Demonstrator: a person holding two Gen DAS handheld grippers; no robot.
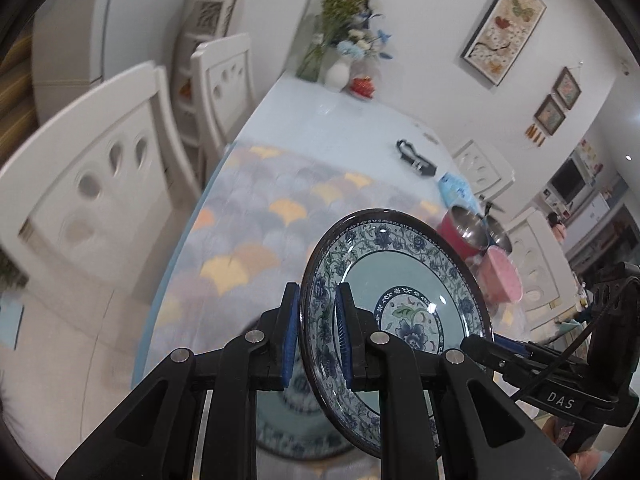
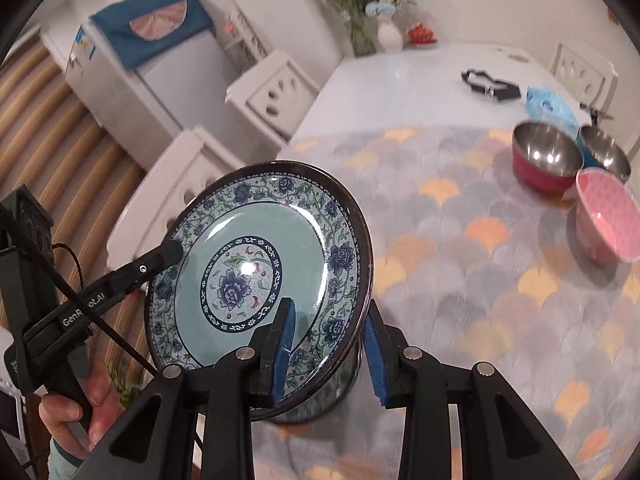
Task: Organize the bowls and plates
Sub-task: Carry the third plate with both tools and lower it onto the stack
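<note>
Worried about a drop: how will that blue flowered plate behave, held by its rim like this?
The plate looks glazed and glossy, so probably slippery against the pads. It seems stiff and likely breakable if it falls. The left gripper and right gripper pinch only its rim at opposite edges, tilted, so it could swing or slide.

Your left gripper (image 1: pixel 318 330) is pinching the tilted blue floral plate's (image 1: pixel 404 280) rim above another plate (image 1: pixel 296 420) lying below.
</note>
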